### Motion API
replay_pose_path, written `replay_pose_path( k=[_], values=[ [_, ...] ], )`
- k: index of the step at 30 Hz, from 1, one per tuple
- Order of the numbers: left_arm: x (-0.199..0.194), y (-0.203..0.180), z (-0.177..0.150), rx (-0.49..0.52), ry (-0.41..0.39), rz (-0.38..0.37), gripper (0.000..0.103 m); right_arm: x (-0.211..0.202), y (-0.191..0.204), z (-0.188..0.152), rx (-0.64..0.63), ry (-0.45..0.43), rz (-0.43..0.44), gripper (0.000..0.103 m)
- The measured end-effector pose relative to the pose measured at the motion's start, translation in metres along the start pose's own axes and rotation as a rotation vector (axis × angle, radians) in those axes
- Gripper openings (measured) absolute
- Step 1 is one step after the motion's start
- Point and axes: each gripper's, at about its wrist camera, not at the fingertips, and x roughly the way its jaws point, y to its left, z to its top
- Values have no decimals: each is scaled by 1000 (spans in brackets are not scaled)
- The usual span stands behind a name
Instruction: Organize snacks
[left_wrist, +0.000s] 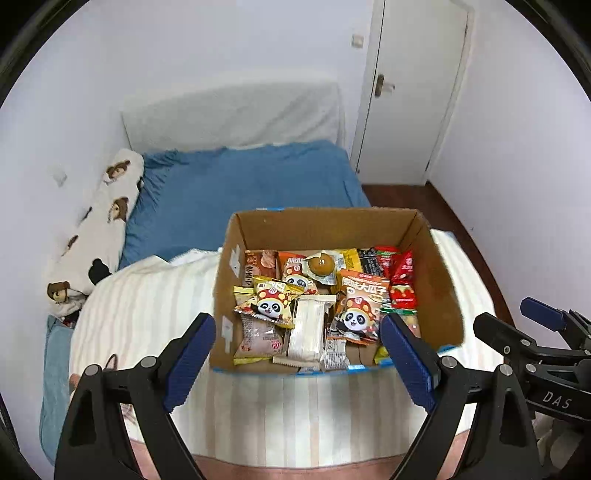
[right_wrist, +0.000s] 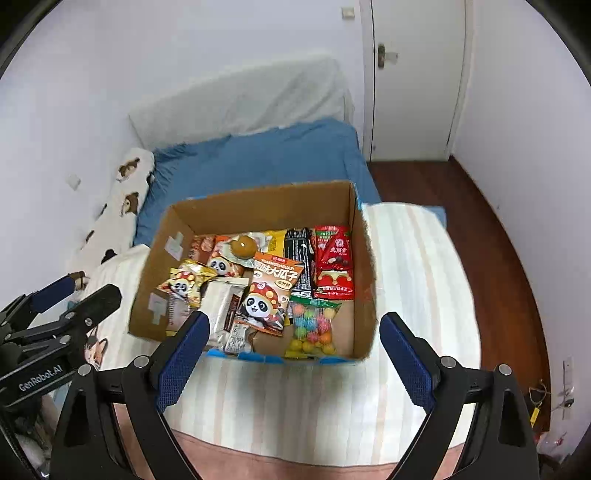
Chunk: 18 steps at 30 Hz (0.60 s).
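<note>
An open cardboard box (left_wrist: 439, 280) (right_wrist: 362, 266) sits on a striped blanket on the bed, filled with several snack packets. Panda-print packets (left_wrist: 271, 301) (right_wrist: 264, 301), a white wrapper (left_wrist: 308, 328), a round brown bun (left_wrist: 320, 265) (right_wrist: 243, 245), red packets (right_wrist: 332, 262) and a bag of coloured candy balls (right_wrist: 312, 328) lie inside. My left gripper (left_wrist: 297, 360) hovers open above the box's near edge, holding nothing. My right gripper (right_wrist: 293, 356) hangs open over the near edge too, empty. Each gripper shows at the side of the other's view.
The striped blanket (left_wrist: 147, 295) (right_wrist: 417, 280) covers the near part of the bed; a blue sheet (left_wrist: 240, 181) lies beyond. A bear-print pillow (left_wrist: 107, 221) lines the left wall. A white door (left_wrist: 413, 85) and wooden floor (right_wrist: 491, 236) are on the right.
</note>
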Motion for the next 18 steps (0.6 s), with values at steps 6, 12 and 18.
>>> replay_pose_path(
  k=[6, 12, 18],
  values=[
    [-61, 0, -33, -14, -83, 8, 92, -60, 8, -36, -25, -87, -4, 100],
    [-111, 1, -61, -9, -179, 68, 103, -113, 14, -67, -47, -168, -32, 102],
    [-149, 0, -81, -14, -218, 80, 103, -161, 18, -95, -51, -223, -35, 103]
  ],
)
